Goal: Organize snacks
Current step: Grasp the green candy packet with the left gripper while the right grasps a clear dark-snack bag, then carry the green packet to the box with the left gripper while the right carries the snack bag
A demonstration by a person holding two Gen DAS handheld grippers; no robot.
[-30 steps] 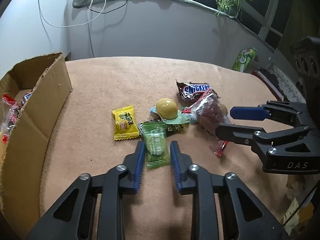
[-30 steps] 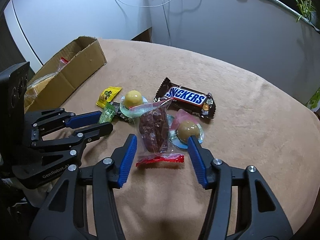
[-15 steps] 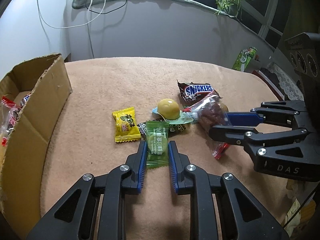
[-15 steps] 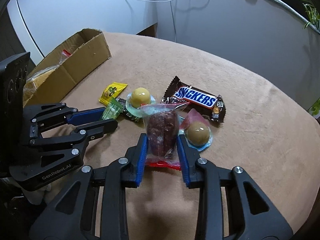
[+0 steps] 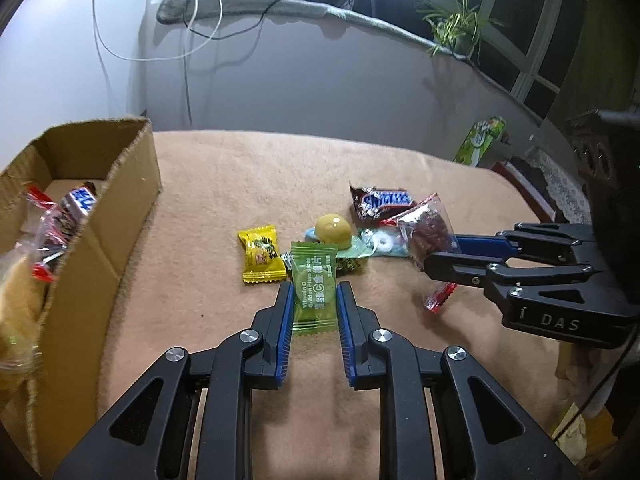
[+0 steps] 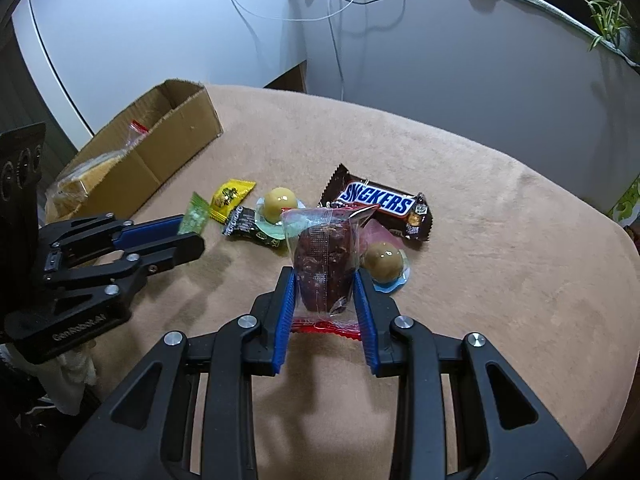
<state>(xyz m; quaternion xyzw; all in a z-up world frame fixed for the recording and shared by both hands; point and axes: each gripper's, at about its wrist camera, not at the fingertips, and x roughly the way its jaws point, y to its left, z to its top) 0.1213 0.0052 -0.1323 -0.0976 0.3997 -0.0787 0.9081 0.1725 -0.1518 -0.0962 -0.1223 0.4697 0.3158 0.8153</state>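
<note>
Now both claws are loaded. The left claw (image 5: 313, 304) is clenched on a green candy packet (image 5: 313, 287), its pads pressing the packet's two long edges; the packet's long axis runs straight out along the fingers, toward twelve o'clock in the left wrist view. The right claw (image 6: 324, 300) is clamped on a clear bag of dark dried fruit (image 6: 325, 268), which stands up between the blue pads with its red sealed end at the bottom and its top edge toward twelve.

What the coming move turns on, as I judge it, is where the cardboard box (image 5: 120, 216) lies from each claw. In the left wrist view the box sits at about nine to ten o'clock, close by, its open top showing wrapped snacks already inside. In the right wrist view the same box is far off at ten to eleven o'clock, with the left claw in between. So the left hand is the nearer one and probably goes first, swinging toward nine; the right would have to cross over the loose pile.

On the counter (image 6: 500, 280) a yellow packet (image 5: 261, 254), a chocolate bar (image 6: 380, 204) and two round jelly cups (image 6: 280, 200) lie loose, at about twelve o'clock from both claws.
</note>
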